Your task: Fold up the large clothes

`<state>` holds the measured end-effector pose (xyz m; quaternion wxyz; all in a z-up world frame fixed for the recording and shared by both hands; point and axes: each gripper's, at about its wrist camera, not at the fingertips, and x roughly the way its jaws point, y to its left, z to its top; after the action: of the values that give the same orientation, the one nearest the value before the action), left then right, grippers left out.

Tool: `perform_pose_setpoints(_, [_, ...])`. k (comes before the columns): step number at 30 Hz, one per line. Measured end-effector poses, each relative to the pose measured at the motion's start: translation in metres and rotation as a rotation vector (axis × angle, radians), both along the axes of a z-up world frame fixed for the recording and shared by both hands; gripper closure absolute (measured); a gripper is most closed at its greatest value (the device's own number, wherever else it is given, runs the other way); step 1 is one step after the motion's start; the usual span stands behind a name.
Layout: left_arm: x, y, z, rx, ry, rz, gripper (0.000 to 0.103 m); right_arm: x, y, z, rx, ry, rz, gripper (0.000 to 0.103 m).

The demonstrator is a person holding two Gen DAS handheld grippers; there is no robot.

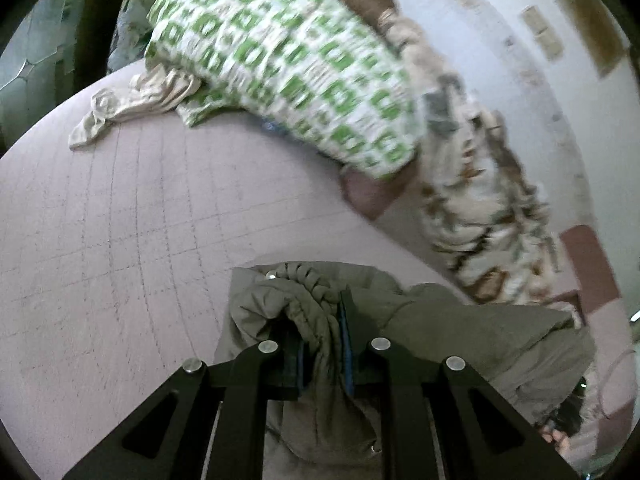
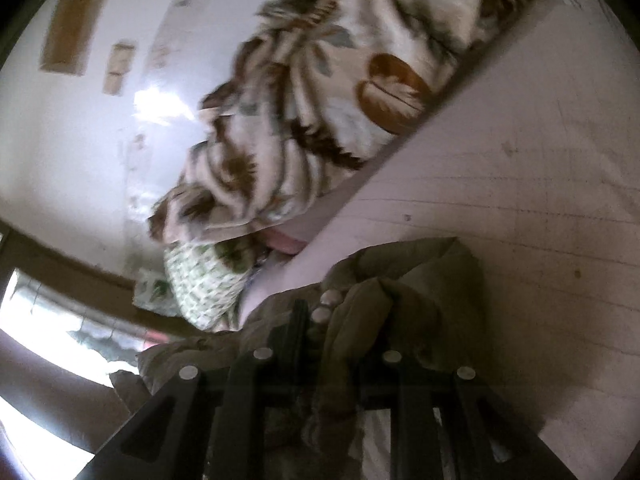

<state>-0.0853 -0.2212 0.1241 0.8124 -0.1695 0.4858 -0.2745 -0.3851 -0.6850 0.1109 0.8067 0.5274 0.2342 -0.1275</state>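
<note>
An olive-grey padded jacket [image 1: 460, 332] hangs bunched over the pink bed sheet [image 1: 120, 220]. My left gripper [image 1: 320, 320] is shut on a gathered, elastic-ribbed edge of it, with cloth pinched between the two black fingers. In the right wrist view the same jacket [image 2: 420, 280] lies crumpled at the bed's edge, and my right gripper [image 2: 328, 320] is shut on a fold of it near two metal snaps. The view is blurred and the right fingertips are partly buried in cloth.
A green-and-white patterned quilt [image 1: 280, 52] and a beige garment [image 1: 132, 104] lie at the far side of the bed. A brown-and-cream floral blanket [image 2: 320, 100] is heaped along the wall [image 2: 100, 140]. A window [image 2: 40, 320] is at lower left.
</note>
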Motion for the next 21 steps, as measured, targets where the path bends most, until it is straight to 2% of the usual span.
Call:
perform_pose_setpoints(3, [0.016, -0.017, -0.026, 0.070, 0.027, 0.009, 0.088, 0.018, -0.011, -0.023, 0.020, 0.046, -0.027, 0.082])
perform_pose_setpoints(6, [0.025, -0.026, -0.048, 0.111, 0.050, 0.010, 0.087, 0.035, -0.019, -0.047, 0.027, 0.096, -0.039, 0.083])
perform_pose_setpoints(9, [0.026, -0.032, -0.067, 0.139, 0.045, 0.000, 0.087, 0.042, -0.025, -0.069, 0.047, 0.109, -0.042, 0.083])
perform_pose_setpoints(16, [0.024, -0.033, -0.068, 0.155, 0.027, -0.033, 0.085, 0.047, -0.036, -0.087, 0.103, 0.088, -0.014, 0.081])
perform_pose_setpoints(19, [0.024, -0.031, -0.061, 0.148, 0.012, -0.074, 0.085, 0.044, -0.041, -0.086, 0.148, 0.037, 0.009, 0.075])
perform_pose_setpoints(20, [0.025, -0.028, -0.058, 0.130, 0.016, -0.088, 0.085, 0.044, -0.040, -0.084, 0.152, 0.026, 0.013, 0.071])
perform_pose_setpoints(21, [0.026, -0.026, -0.056, 0.119, 0.023, -0.094, 0.084, 0.044, -0.041, -0.083, 0.159, 0.001, 0.013, 0.061])
